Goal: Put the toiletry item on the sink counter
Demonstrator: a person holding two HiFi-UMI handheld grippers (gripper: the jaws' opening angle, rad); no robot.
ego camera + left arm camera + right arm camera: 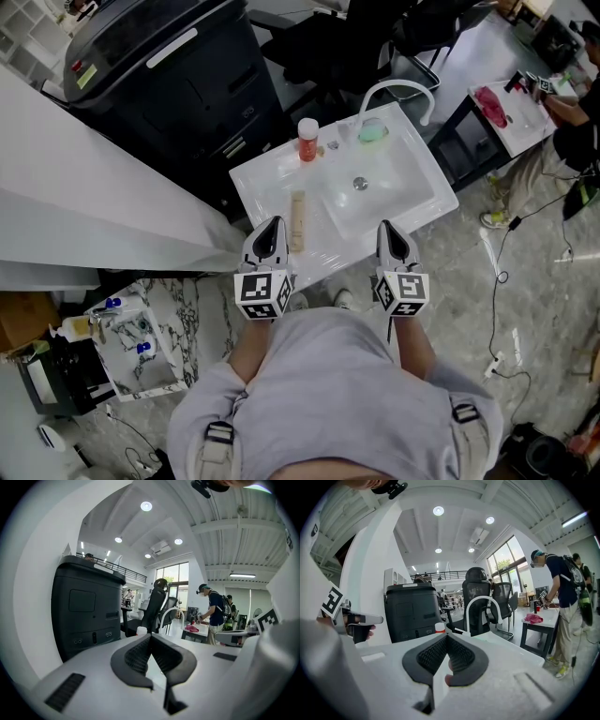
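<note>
Grey marbled floor (525,328), black office chairs (478,595)

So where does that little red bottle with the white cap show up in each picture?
Head view: the red bottle stands at the back of the sink counter.
Left gripper view: its white cap peeks just above the jaws.
Right gripper view: cap and red neck, just above the jaws.
Shared landmark: the curved white faucet, right of the bottle in all three.

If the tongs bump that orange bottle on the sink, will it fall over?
Probably, if bumped high: the orange bottle stands upright, tall and narrow. A low push would more likely slide it, since the white counter looks smooth and glossy. Once down, its round body may roll.
</note>
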